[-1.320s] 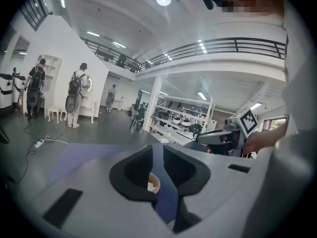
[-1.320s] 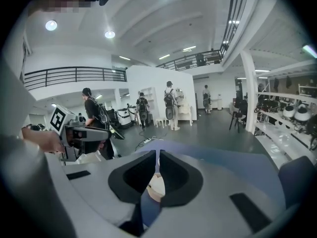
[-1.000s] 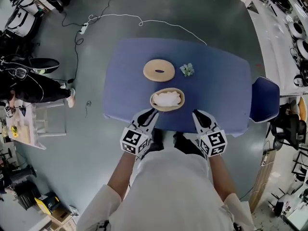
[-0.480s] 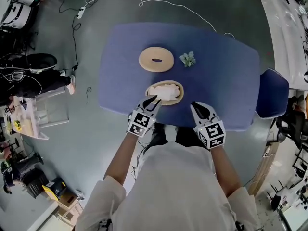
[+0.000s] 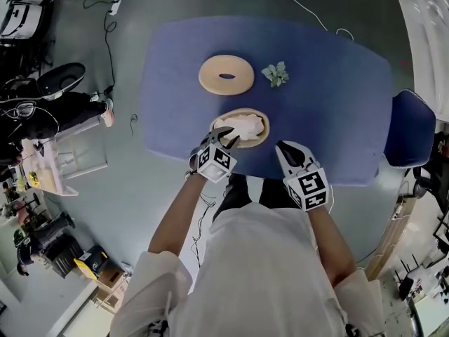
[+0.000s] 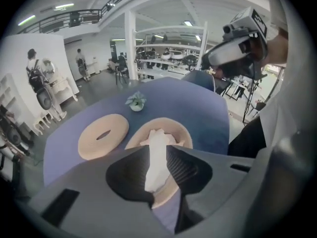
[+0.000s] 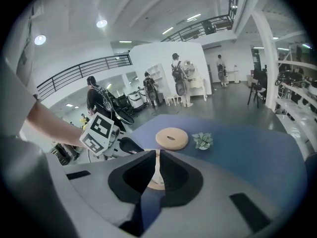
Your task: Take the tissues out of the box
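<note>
Left gripper (image 5: 229,137) is now reaching the box (image 5: 265,129), jaws opening around a tissue (image 6: 157,157), pull pending. Right gripper (image 5: 286,150) is idling, jaws near-closed and empty.

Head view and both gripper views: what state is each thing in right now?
tissue box: open, lid off.
lid: lying flat beside the box.
tissues: in the box, one sticking up.
plant: upright.
left gripper: fingers opening, tissue between them.
right gripper: fingers nearly together, empty.
</note>
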A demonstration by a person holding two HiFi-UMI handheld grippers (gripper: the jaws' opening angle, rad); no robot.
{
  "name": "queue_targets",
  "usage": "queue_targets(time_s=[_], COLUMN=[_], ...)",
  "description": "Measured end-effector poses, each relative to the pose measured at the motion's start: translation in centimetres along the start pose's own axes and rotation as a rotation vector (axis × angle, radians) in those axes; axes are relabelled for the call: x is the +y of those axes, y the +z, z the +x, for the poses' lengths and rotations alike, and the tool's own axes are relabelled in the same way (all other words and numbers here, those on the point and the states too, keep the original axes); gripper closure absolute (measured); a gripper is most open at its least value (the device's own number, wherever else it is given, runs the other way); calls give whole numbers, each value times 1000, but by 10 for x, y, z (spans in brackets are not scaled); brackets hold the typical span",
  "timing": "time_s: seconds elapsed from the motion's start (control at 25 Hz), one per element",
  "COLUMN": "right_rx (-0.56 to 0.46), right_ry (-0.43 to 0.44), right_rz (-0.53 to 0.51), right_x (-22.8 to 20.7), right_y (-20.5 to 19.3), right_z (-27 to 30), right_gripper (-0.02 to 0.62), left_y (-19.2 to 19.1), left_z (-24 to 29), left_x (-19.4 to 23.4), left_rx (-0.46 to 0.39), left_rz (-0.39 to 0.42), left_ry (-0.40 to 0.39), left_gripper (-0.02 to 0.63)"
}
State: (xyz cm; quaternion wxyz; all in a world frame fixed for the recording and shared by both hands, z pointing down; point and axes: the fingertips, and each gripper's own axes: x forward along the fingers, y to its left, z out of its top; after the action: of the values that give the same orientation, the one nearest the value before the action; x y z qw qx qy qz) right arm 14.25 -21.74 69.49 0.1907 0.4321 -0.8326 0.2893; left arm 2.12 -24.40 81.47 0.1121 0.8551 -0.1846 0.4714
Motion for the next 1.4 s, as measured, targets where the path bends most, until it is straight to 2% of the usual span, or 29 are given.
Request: queue_targets(time_s=[0.08, 0.2, 0.28, 0.52, 0.64, 0.68, 0.88, 1.04, 1.2, 1.4], right_rx=[3, 12, 20, 32, 38, 39, 44, 39, 35, 30], right_ry=[10, 11, 7, -3, -8, -9, -10, -3, 12, 33], right_rz=[4, 17, 27, 49, 58, 61, 73, 82, 76, 56], right_x=[-1, -6, -11, -28, -37, -39, -49, -53, -50, -45], right_y=[-2, -7, -12, -18, -21, -22, -26, -25, -20, -12], right_z=[3, 6, 7, 7, 6, 6, 4, 3, 0, -2], right_gripper=[549, 549, 549, 549, 549, 549, 549, 549, 549, 549], left_y=[-4, -15, -22, -42, -47, -47, -44, -34, -21, -10], left_z=[12, 31, 44, 70, 77, 79, 78, 67, 49, 31], left_x=[0, -2, -5, -3, -4, -3, -3, -6, -5, -10], left_rx=[41, 113, 159, 270, 301, 306, 301, 261, 206, 159], left_rz=[49, 177, 236, 262, 289, 297, 295, 259, 196, 156], left_ry=[-4, -1, -7, -19, -8, 4, 27, 16, 38, 58], left_gripper=[491, 490, 473, 439, 447, 472, 574, 584, 587, 588])
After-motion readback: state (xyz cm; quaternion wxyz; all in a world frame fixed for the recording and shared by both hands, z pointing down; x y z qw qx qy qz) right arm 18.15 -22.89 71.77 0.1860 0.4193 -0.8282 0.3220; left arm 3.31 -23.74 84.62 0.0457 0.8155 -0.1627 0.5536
